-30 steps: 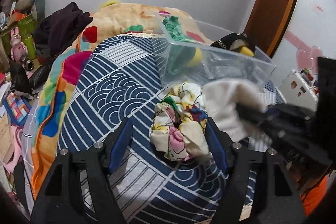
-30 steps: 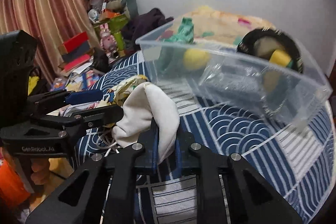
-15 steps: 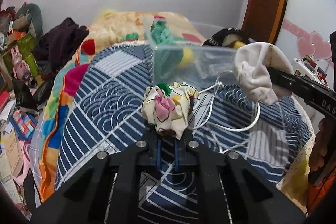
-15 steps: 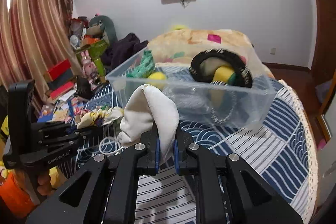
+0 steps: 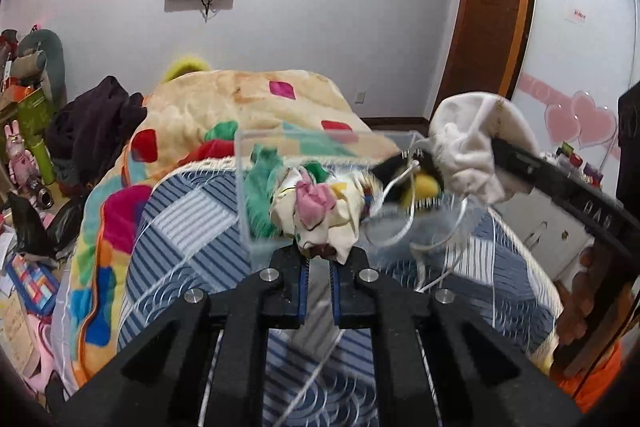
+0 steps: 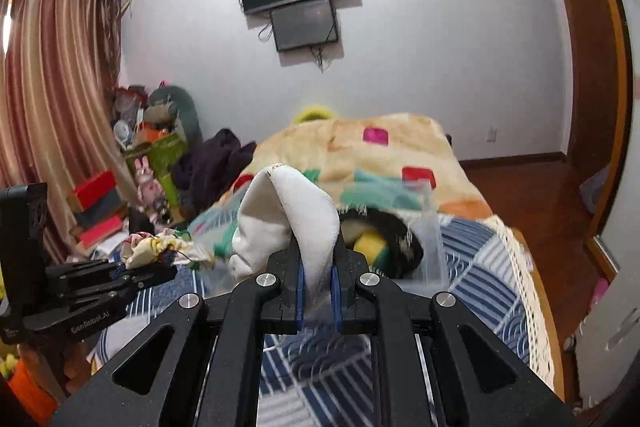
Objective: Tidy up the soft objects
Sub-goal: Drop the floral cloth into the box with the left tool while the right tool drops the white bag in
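Left gripper [image 5: 318, 253] gripping the printed fabric bundle [image 5: 316, 215], right gripper [image 6: 318, 269] clamping the white cloth [image 6: 288, 215], both hanging above the blue patterned bedspread [image 5: 192, 223], clear plastic bin [image 5: 256, 187] beyond.

Even, soft indoor light fills both fisheye views, edges curving into black corners, with motion blur smearing the clear bin [image 6: 430, 227] and nearby bedding.

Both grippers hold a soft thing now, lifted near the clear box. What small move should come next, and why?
Probably carry both forward until they hang over the clear plastic bin, then open. The left gripper is shut on the floral cloth bundle, and the right gripper on the white cloth; both are lifted just short of the bin, which already holds plush toys. A white cord dangles and could snag.
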Motion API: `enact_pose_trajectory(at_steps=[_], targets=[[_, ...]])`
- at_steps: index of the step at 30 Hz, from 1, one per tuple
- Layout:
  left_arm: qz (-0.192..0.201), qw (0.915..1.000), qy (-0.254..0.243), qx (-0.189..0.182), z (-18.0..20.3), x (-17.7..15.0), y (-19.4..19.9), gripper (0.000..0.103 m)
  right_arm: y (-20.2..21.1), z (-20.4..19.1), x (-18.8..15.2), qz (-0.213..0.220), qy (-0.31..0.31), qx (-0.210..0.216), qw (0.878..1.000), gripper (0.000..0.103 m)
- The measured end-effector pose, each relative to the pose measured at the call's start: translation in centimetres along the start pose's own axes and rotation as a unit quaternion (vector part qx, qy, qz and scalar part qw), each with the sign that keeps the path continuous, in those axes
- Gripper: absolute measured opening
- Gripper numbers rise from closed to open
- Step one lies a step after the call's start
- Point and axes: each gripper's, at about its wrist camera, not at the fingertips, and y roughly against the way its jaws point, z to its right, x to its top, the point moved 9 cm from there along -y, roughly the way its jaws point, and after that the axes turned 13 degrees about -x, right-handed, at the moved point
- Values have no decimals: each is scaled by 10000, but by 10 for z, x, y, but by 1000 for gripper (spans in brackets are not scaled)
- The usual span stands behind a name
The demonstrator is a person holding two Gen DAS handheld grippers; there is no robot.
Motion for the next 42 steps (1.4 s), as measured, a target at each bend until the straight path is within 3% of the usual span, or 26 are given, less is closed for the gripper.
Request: enact_pose_trajectory(at_steps=[5,11,13,15,18,21,23,37,42], targets=[[-155,9998,23,83,-6,14,-32,8,-29,-4,-1,-191,-34,-68,9998,9],[-531,9982,10,269,-11,-1,-61,9,-59,-9,-23,-679,52,-113,9976,10],[-472,9984,-18,306,-11,-2,-59,14,-60,-12,-32,-765,168,-109,9969,10],[-431,9986,-17,302,-10,-3,-56,32,-58,-11,-34,-754,283,-202,9965,11],[-397,9988,-11,276,-10,-2,-50,47,-51,-9,-33,-753,355,-252,9962,17],[-356,9990,-75,268,-8,-2,-43,48,-44,-5,-30,-699,315,-248,9967,32],[-322,9992,-96,227,-5,-1,-38,48,-38,-2,-28,-630,309,-285,9971,35],[741,9965,-384,32,33,39,44,48,32,1,26,266,262,-255,9990,37],[1128,9916,-622,74,52,51,78,53,57,-4,40,615,249,-199,9976,53]])
